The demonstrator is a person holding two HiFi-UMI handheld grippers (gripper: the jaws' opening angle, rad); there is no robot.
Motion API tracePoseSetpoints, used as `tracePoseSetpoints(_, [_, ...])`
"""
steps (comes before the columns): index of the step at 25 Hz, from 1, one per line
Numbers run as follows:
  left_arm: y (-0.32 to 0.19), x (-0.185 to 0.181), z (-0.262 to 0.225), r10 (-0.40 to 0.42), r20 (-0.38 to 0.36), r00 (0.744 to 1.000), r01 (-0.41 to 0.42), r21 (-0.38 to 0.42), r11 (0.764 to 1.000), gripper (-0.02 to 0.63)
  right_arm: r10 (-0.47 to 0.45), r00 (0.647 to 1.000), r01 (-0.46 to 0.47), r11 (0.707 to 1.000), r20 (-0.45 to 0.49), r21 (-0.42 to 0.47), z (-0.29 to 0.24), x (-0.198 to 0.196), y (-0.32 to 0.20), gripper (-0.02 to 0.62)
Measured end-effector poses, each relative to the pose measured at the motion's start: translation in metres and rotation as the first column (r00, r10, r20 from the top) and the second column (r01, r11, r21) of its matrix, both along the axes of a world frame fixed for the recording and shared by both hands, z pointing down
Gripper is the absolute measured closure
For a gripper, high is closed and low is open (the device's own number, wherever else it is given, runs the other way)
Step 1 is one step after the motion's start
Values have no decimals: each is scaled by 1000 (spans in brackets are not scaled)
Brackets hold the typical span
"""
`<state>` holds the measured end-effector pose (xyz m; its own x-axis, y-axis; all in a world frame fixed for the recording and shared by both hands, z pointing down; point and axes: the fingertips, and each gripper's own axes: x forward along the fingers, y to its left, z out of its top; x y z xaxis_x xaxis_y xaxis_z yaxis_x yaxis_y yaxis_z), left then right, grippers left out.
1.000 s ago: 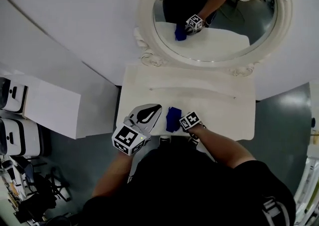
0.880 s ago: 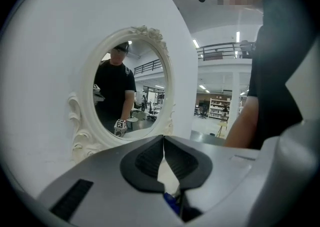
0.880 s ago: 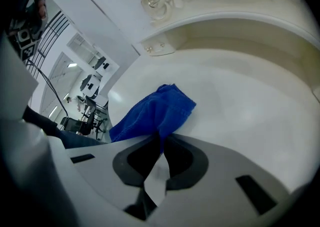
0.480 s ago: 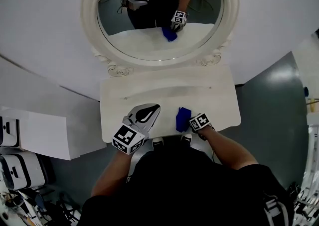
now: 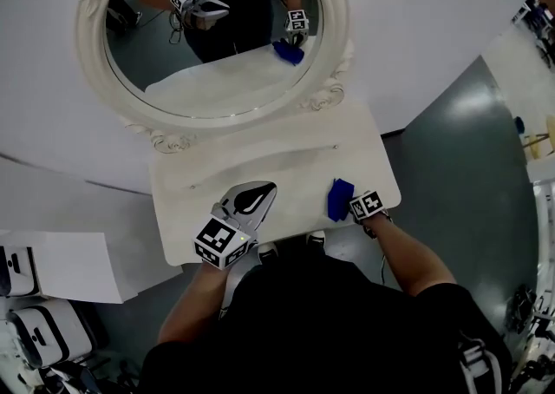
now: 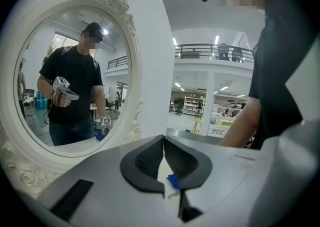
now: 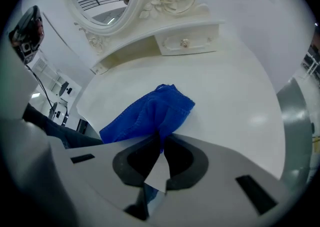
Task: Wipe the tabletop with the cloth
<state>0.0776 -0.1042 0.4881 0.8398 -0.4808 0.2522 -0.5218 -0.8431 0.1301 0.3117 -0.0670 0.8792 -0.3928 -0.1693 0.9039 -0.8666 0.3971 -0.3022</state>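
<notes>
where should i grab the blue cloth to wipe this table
Pinch the gathered near edge of the blue cloth, coming from the person's side, as the right gripper does now: the rest spreads onto the tabletop ahead of the jaws.

Closed left tongs (image 6: pixel 163 140), clamped right tongs (image 7: pixel 161 141)

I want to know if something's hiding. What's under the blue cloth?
The crumpled blue cloth rests on the white tabletop, pinched by the right gripper. Bare white surface shows around it. The patch directly beneath is covered and cannot be seen.
</notes>
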Motion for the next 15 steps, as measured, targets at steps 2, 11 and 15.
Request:
tracePoseSetpoints(2, [-2, 10, 0, 11, 0, 1000, -11, -3, 1000, 594, 16, 1000, -16, 1000, -20, 1, -1, 23, 0, 575])
tracePoseSetpoints(11, [-11, 46, 7, 49, -6, 999, -49, -16, 999, 594, 85, 991, -86, 996, -102, -1, -1, 107, -2, 575])
tracePoseSetpoints(15, [-14, 51, 9, 51, -7, 999, -51, -22, 998, 594, 115, 985, -117, 993, -126, -5, -1, 134, 1, 575])
